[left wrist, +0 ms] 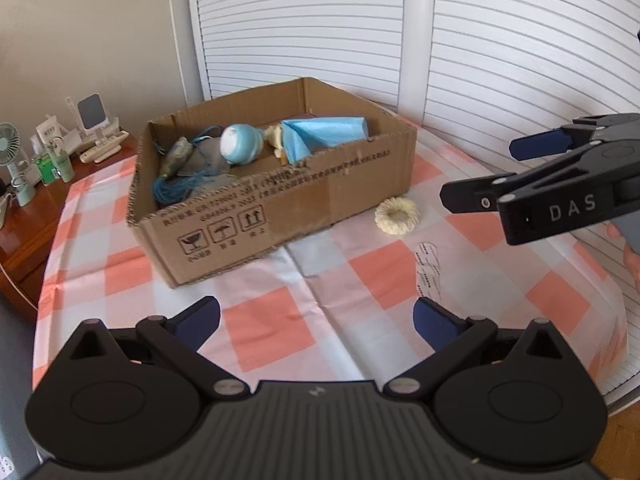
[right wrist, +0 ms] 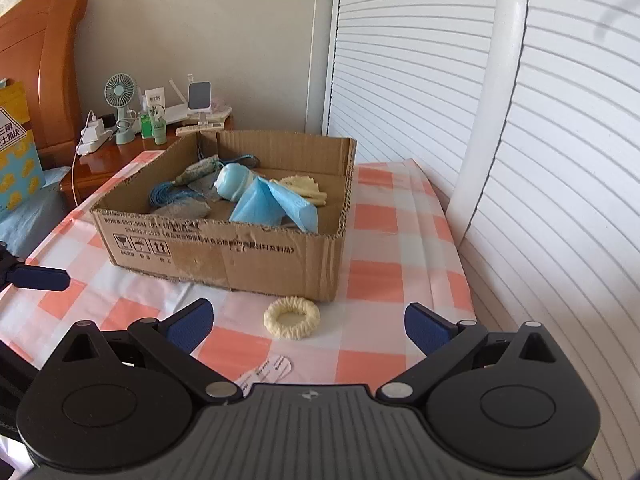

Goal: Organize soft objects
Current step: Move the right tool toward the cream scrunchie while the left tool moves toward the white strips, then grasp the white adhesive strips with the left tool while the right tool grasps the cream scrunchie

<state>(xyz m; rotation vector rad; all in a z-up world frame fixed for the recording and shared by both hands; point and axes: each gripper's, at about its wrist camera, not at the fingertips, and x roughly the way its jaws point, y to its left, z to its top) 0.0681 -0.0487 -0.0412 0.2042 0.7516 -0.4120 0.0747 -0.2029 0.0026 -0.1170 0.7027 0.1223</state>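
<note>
While both grippers hang above the near part of the table [left wrist: 132, 276], its pink-and-white checked cloth carries everything the task concerns. Largest on it is the open cardboard box [left wrist: 304, 196], set toward the far edge and skewed to the table's sides, its printed long wall facing the cameras. Inside the box, a folded light-blue cloth [right wrist: 276, 204] leans toward the right-hand end, with a pale cream fabric piece [right wrist: 304, 188] just behind it. Beside these lies a small round blue-and-white plush [left wrist: 240, 145], and at the left-hand end a grey-green pouch [left wrist: 176, 156] rests on a bundle of blue cord [left wrist: 172, 192].

Outside the box, a cream knitted ring [right wrist: 292, 318] lies flat on the cloth just beside the box's near right corner, apart from the cardboard.

From its own camera the left gripper [left wrist: 316, 322] has its blue-padded fingers [left wrist: 198, 320] spread wide with nothing between them, above the table's near edge. Over the near right part of the table, the right gripper [right wrist: 308, 326] is likewise spread wide and empty, the ring lying a little ahead of its fingertips and between their lines.

A small white printed label [right wrist: 268, 372] lies on the cloth nearer than the ring.
</note>
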